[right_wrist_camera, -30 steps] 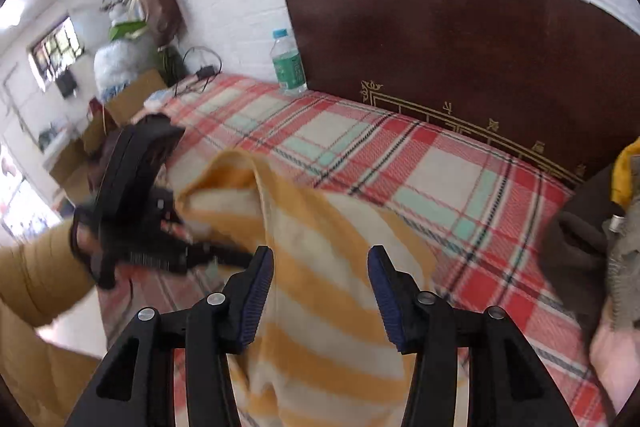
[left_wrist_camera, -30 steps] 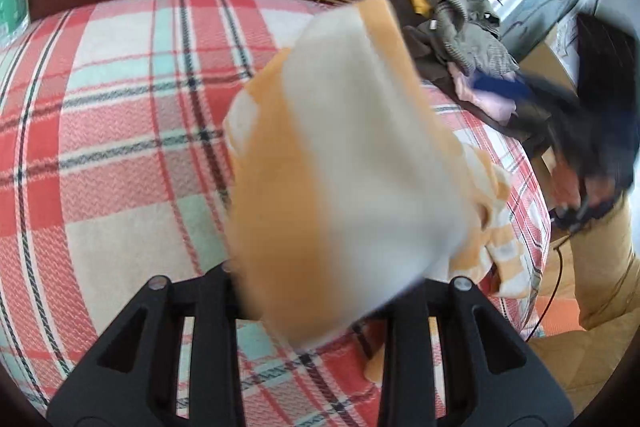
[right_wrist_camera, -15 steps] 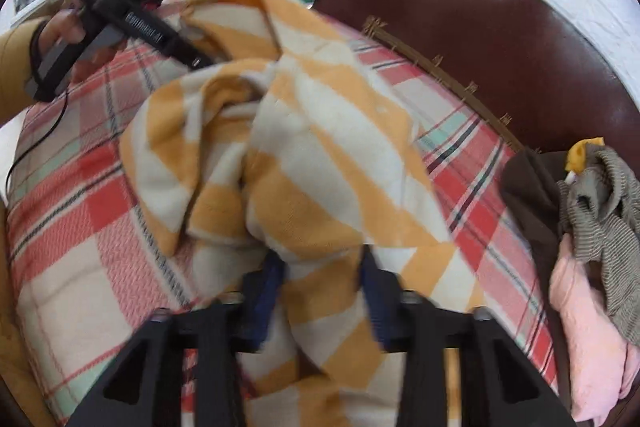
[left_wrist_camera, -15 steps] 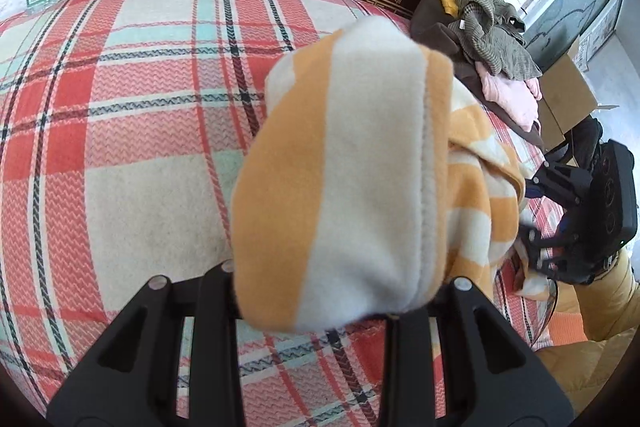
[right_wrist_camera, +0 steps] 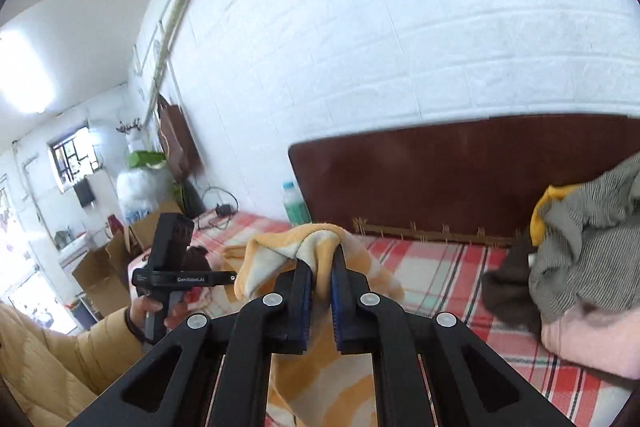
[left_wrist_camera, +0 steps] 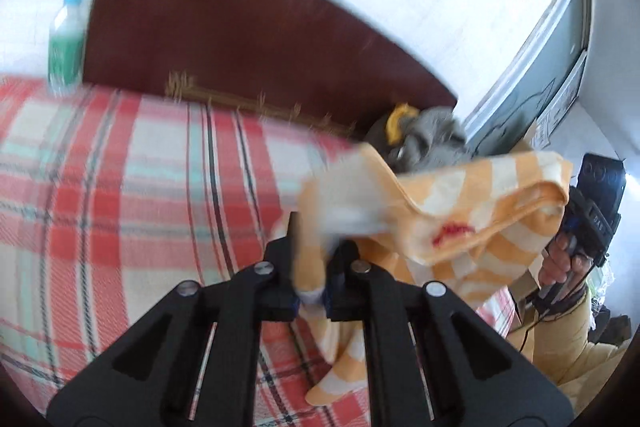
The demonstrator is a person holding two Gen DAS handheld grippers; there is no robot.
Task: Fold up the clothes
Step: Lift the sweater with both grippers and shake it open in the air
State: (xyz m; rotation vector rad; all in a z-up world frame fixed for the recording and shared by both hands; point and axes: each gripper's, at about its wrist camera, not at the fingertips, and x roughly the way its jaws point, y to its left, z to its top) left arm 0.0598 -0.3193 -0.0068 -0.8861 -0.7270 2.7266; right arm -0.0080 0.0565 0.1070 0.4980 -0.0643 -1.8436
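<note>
A bed with a red, white and mint plaid blanket (left_wrist_camera: 120, 195) fills the lower part of both views, backed by a dark brown wooden headboard (left_wrist_camera: 240, 39) with a gold ornament along its lower edge. Behind it rises a white brick-patterned wall (right_wrist_camera: 400, 27). A plastic water bottle (left_wrist_camera: 66, 43) with a green label stands at the headboard's end. At the other end of the bed lies a pile of clothes (right_wrist_camera: 580, 255): a grey striped garment, a brown one, a pink one and a bit of yellow. Cardboard boxes (right_wrist_camera: 108, 267) and a small window (right_wrist_camera: 74, 155) show at the far side of the room.

The left gripper (left_wrist_camera: 316, 259) is clamped on a fold of the orange-and-white striped garment (left_wrist_camera: 460, 211), and the right gripper (right_wrist_camera: 322, 267) pinches another bunched edge of it between its blue pads; the cloth hangs stretched between the two above the blanket. The person's sleeve (right_wrist_camera: 48, 355) is tan.

A second ago the right tongs stood wide open around the cloth and the left ones held a thick bundle close to the lens; both have just been closing on the fabric, and now more wall and headboard are in view, with the garment spread out sideways instead of bunched
</note>
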